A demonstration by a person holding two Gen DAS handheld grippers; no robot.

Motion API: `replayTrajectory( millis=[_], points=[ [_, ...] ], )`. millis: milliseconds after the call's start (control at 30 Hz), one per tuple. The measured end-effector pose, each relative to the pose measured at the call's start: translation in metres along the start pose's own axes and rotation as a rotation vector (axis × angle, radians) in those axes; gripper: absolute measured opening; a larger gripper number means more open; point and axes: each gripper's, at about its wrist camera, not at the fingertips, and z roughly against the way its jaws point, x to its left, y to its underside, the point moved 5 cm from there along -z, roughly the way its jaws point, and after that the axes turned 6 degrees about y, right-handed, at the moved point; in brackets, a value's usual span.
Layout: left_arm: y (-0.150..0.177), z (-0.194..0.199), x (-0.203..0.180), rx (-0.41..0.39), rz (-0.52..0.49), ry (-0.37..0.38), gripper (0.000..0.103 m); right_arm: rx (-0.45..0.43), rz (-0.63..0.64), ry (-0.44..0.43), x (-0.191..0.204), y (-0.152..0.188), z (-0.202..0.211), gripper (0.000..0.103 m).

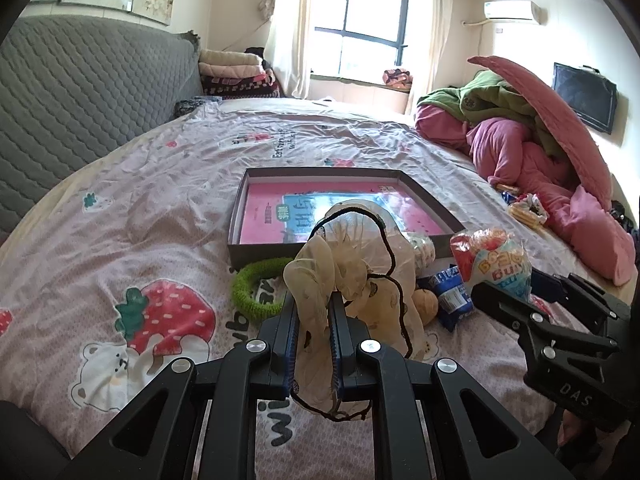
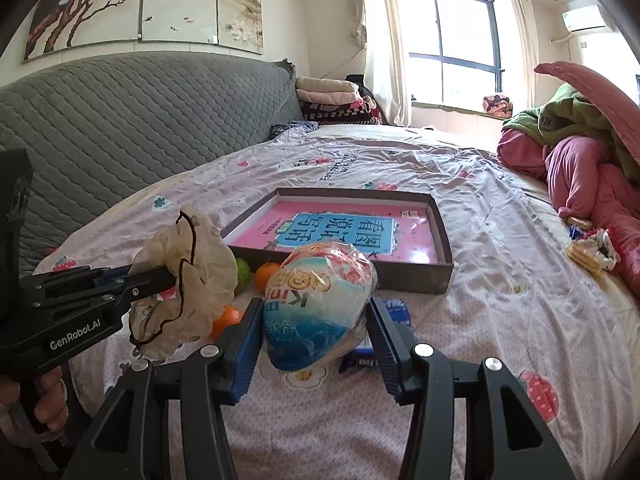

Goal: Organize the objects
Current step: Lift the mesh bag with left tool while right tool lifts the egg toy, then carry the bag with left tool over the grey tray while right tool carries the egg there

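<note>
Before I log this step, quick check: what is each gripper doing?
Left gripper: shut on the crumpled translucent beige bag with dark drawstring.
Right gripper: shut on the colourful plastic-wrapped snack packet.

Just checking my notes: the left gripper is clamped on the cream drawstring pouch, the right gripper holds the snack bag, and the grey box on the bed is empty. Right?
Not quite. The grey box is not empty: a pink and blue book lies flat inside it, clearest in the right wrist view. The left gripper does clamp the cream drawstring pouch, and the right gripper holds the snack bag.
</note>
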Motion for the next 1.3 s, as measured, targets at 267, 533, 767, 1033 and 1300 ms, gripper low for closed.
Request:
replayTrajectory(
  millis=[267,533,767,1033,1300],
  points=[
    [-0.017,-0.015,-0.002,-0.001,-0.006,-0.01,0.014,-0.003,-0.018,0.016,-0.013,-0.016,-0.013,0.051],
    [-0.029,-0.03,-0.002,0.011,-0.003,-0.008,0.014,0.005,-0.005,0.016,-0.015,-0.024,-0.021,0.051],
    [-0.04,-0.034,-0.003,0.01,-0.022,-0.008,0.014,0.014,-0.009,0.023,-0.02,-0.03,-0.028,0.051],
    [-0.058,-0.044,-0.001,-0.001,-0.023,0.001,0.014,0.007,0.01,0.043,-0.022,-0.043,-0.035,0.051],
    [-0.074,-0.057,0.008,0.012,-0.031,-0.001,0.014,0.005,0.008,0.051,-0.025,-0.054,-0.044,0.051]
  ],
)
